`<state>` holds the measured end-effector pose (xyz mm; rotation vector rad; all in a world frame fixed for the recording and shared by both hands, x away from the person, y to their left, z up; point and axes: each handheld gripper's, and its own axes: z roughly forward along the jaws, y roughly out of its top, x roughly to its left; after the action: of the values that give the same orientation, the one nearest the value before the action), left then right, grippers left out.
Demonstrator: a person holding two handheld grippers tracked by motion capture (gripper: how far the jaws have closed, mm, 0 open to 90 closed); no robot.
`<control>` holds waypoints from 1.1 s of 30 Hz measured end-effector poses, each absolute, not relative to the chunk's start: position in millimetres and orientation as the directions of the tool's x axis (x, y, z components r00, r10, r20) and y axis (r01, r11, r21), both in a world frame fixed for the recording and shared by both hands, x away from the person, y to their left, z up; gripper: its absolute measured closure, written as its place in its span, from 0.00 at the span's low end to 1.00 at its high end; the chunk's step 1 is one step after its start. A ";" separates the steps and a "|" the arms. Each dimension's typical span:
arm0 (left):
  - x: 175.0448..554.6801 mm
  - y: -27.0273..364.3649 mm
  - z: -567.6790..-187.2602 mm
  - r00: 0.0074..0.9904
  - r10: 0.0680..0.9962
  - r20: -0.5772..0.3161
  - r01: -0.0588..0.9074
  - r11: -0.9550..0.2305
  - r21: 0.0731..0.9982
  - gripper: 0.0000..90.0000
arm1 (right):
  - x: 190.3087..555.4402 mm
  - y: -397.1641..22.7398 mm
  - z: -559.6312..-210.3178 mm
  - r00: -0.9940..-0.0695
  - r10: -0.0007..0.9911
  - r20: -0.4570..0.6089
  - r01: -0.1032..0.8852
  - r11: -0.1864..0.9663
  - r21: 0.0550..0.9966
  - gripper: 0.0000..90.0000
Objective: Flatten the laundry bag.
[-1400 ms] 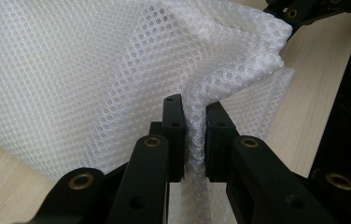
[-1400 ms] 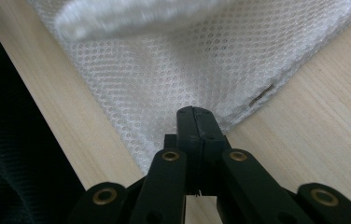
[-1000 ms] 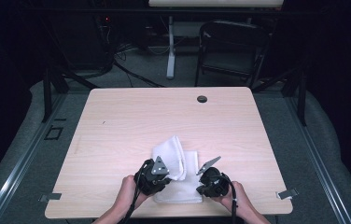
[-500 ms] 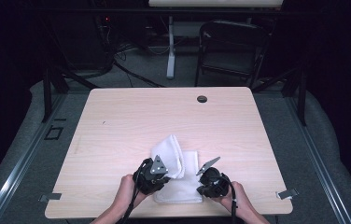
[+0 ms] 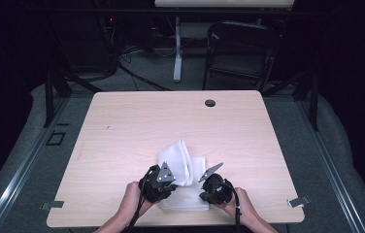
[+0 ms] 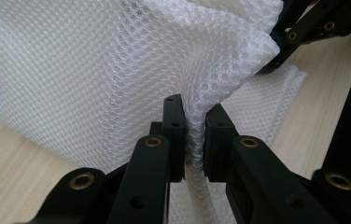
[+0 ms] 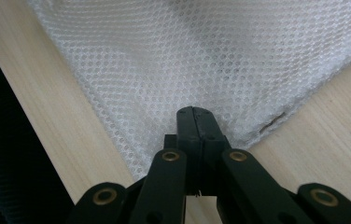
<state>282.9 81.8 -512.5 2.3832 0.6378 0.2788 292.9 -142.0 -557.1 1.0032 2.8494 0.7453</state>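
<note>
White mesh cloth lies partly folded at the near middle of the wooden table, one layer raised and draped back over the flat layer beneath. In the left gripper view the cloth rises as a bunched ridge of netting, and the left gripper has its jaws nearly closed, pinching that ridge between the pads. In the right gripper view the right gripper has its jaws closed tight at the near edge of the cloth; a thin layer appears to be caught at the tips, though so little fabric shows between them that the hold looks slight. From above, the left gripper and right gripper sit just beside each other at the cloth's near edge, each held by a hand coming in over the table's front edge.

The work looks like folding the cloth. The likeliest trouble is the right side: with so narrow a bite, any pull could slip the mesh free and let that corner drop, skewing the fold. The left pinch gathers several layers, so lifting may drag the lower layer along and undo the flat part. Open netting may also snag on a jaw tip at release.
</note>
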 end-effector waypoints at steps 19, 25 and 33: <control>278.7 103.0 -501.9 0.829 0.559 0.025 0.401 -0.625 0.669 0.90 | 289.2 -141.7 -554.1 -0.779 0.621 0.088 0.597 0.692 0.406 1.00; 277.2 110.8 -500.4 0.818 0.574 0.022 0.416 -0.618 0.667 0.90 | 289.8 -143.7 -553.5 -0.780 0.620 0.085 0.597 0.697 0.397 1.00; 276.0 123.5 -501.5 0.803 0.596 0.014 0.441 -0.609 0.660 0.89 | 290.2 -146.1 -553.1 -0.771 0.632 0.075 0.606 0.693 0.390 1.00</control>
<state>276.0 123.5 -501.5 2.3225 0.7614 0.3051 290.2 -146.1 -553.1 1.0364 2.8306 0.6161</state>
